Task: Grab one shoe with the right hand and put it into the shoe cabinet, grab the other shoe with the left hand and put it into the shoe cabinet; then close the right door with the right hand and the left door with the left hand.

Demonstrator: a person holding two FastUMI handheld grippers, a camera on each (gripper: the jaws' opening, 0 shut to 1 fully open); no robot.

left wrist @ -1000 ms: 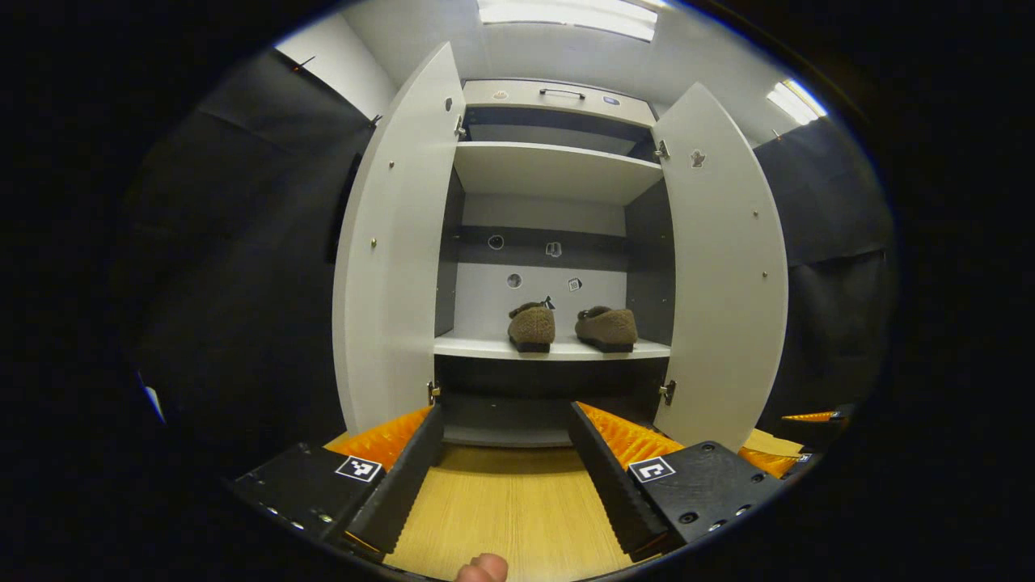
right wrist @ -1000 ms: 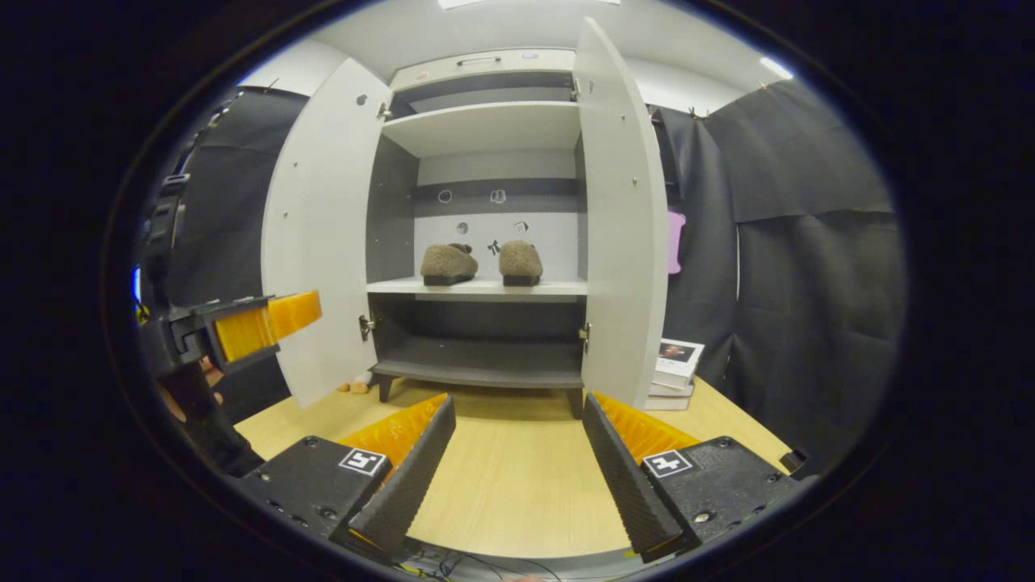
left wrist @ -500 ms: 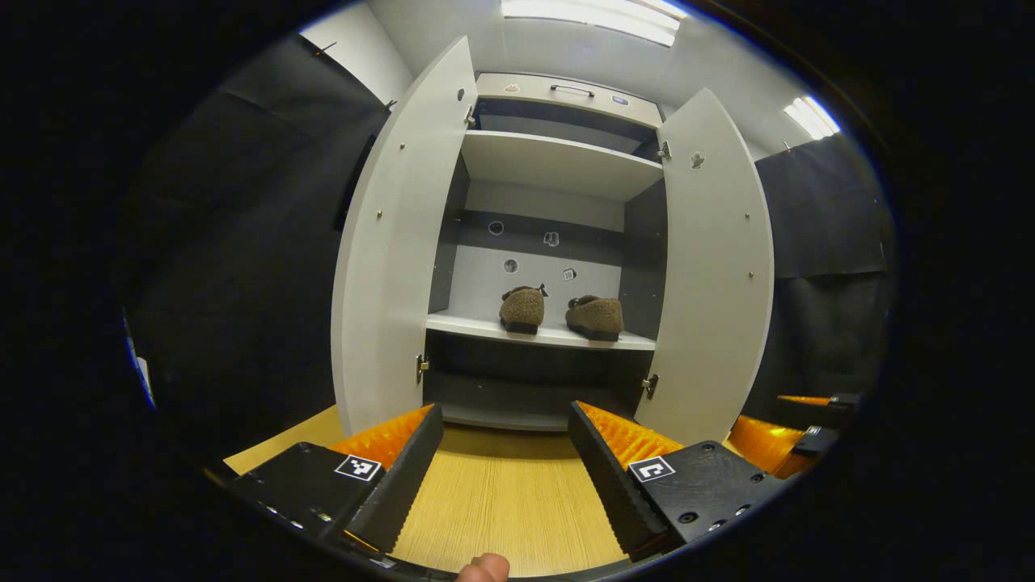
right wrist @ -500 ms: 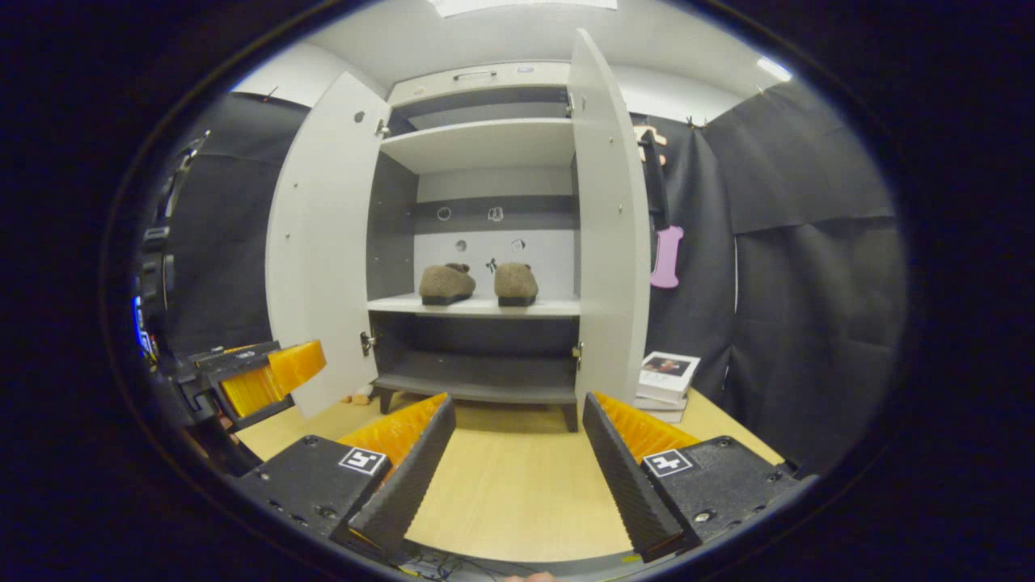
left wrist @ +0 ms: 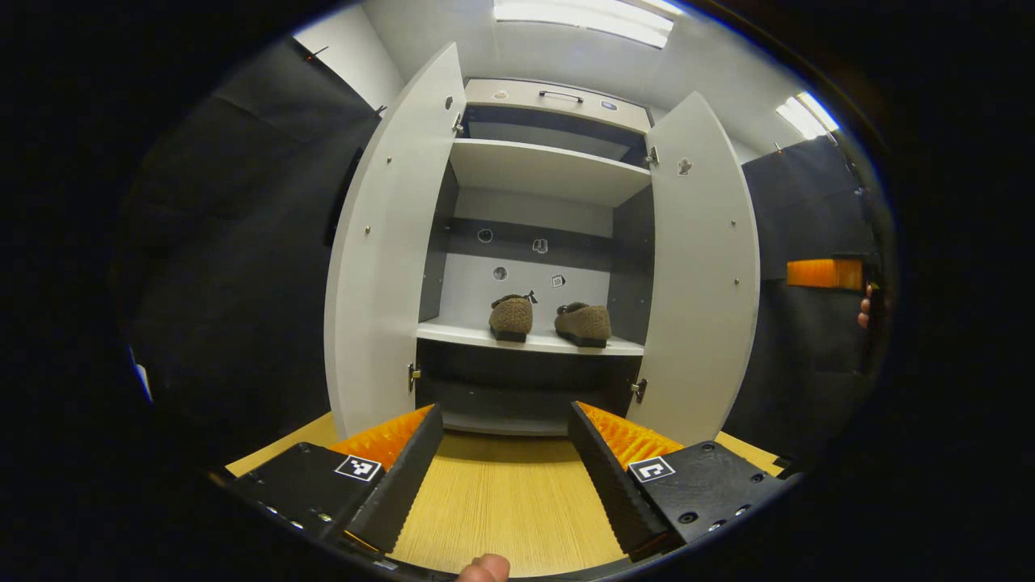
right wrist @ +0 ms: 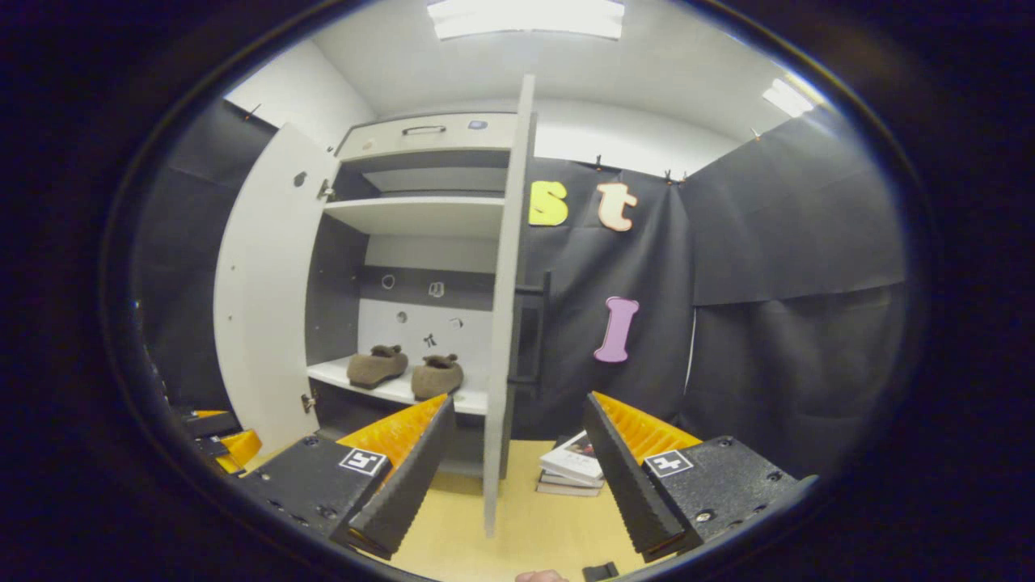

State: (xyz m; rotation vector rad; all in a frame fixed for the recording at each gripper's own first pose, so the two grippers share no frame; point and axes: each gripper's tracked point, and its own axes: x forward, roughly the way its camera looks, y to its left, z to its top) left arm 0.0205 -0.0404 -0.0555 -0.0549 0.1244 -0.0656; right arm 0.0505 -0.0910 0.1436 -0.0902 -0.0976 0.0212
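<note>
On the middle shelf [left wrist: 530, 341] of the shoe cabinet [left wrist: 558, 95], both shoes are already stowed: the left shoe [left wrist: 511, 316] and the right shoe [left wrist: 584, 322] sit side by side, apart from each other. Both placements look complete, so the step in hand is judged to be closing the right door.

The right door [right wrist: 503, 323] appears edge-on in the right gripper view, running from 12 o'clock down between the fingers of the right hand-held gripper [right wrist: 517, 465]. This gripper is released, jaws spread and empty, and no contact with the door is evident. The left hand-held gripper [left wrist: 505, 465] is likewise released and empty, facing the cabinet with the left door [left wrist: 384, 250] standing wide at 10 o'clock.

Risks from here:
- A push applied near the door's thin free edge could let a finger slip past it, so the door swings only partway.
- An excessive push could slam the door and shake the cabinet, shifting the shoes on the shelf.
- The stacked books [right wrist: 574, 469] lie on the floor near the door's foot at 5 o'clock; a low approach could strike them.

Limits of observation: the right door's outer face is hidden by the edge-on angle. The hinges are too small to assess.
</note>
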